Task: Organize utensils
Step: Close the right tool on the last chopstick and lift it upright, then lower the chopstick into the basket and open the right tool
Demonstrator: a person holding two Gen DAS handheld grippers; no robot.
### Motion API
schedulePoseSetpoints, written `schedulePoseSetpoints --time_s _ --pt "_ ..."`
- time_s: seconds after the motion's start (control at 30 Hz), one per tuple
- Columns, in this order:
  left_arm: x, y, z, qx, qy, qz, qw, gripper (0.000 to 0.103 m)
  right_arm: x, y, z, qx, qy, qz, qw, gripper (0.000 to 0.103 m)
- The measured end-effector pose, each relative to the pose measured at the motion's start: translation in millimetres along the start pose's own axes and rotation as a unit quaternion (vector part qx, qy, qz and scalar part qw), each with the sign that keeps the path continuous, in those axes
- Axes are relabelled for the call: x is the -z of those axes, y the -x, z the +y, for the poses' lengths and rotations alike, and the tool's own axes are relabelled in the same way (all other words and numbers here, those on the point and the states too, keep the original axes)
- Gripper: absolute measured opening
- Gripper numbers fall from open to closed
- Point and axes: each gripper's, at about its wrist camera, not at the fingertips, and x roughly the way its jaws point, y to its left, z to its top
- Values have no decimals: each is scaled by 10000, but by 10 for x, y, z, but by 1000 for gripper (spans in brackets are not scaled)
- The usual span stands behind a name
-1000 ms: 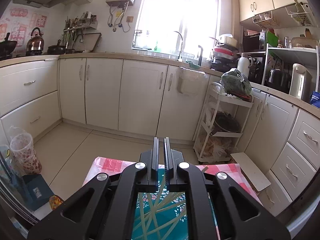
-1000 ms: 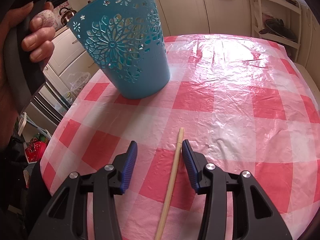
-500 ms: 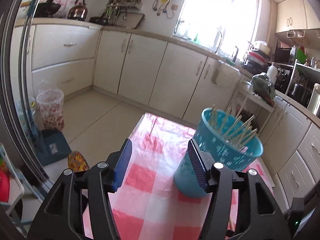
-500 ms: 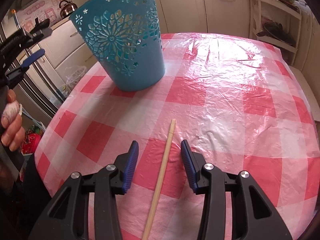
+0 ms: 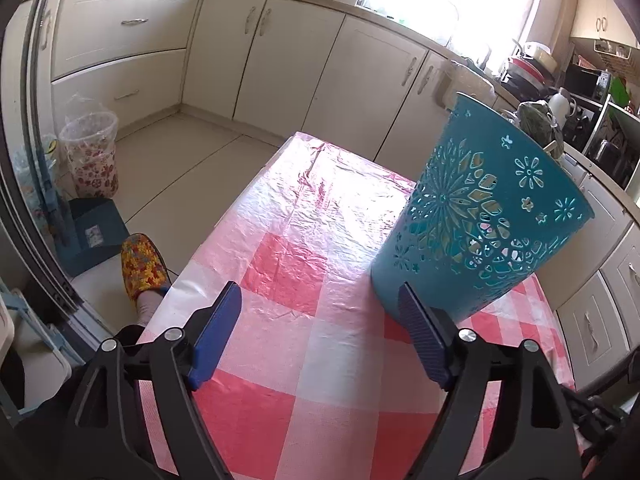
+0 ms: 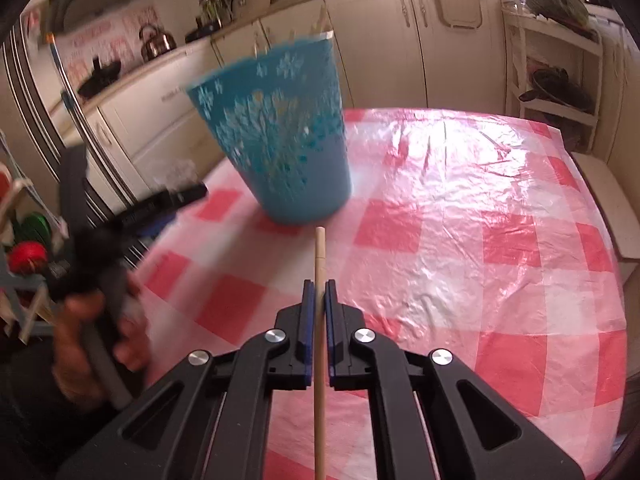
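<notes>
A teal cut-out basket (image 5: 476,220) stands on the red-and-white checked tablecloth (image 5: 304,240); chopsticks show through its holes. My left gripper (image 5: 320,304) is open and empty, low over the cloth, its right finger close to the basket's base. In the right wrist view my right gripper (image 6: 319,284) is shut on a single wooden chopstick (image 6: 320,252), whose tip points at the basket (image 6: 280,136). The left gripper (image 6: 160,204) and the hand holding it show blurred at the left there.
The table's left edge (image 5: 208,236) drops to the floor, where a patterned slipper (image 5: 142,264) and a flowered bin (image 5: 94,152) stand. Kitchen cabinets (image 5: 304,64) run behind the table. A white rack (image 6: 556,76) stands beyond the table's far right.
My right gripper has shut on the chopstick that lay between its fingers. My left gripper opened, came away from above the basket and dropped down low to the basket's left.
</notes>
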Motion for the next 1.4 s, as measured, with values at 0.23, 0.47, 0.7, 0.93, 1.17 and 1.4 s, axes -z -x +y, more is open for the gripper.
schedulePoseSetpoints --time_s 0.23,0.47,0.7,0.93,1.17,1.4 --pt "7 -65 -87 -98 -162 137 9997 84 -744 423 134 -1210 -606 -1169 9839 6" --pt "2 -76 -69 -68 -85 164 9998 84 -1517 516 511 -1034 -295 -2305 9671 6" --pt "3 -72 -53 -18 -20 152 9999 85 -1808 -31 613 380 -231 -3146 9482 6" --pt "-3 -99 -60 47 -28 189 9998 85 -1510 -490 464 1059 -217 -2887 9513 6" --pt "-3 -106 -75 13 -46 198 9998 87 -1181 -512 459 1048 46 -2378 9656 7" --pt "-6 -97 -98 -134 -115 185 9997 92 -616 -179 410 1135 140 -1942 9743 50"
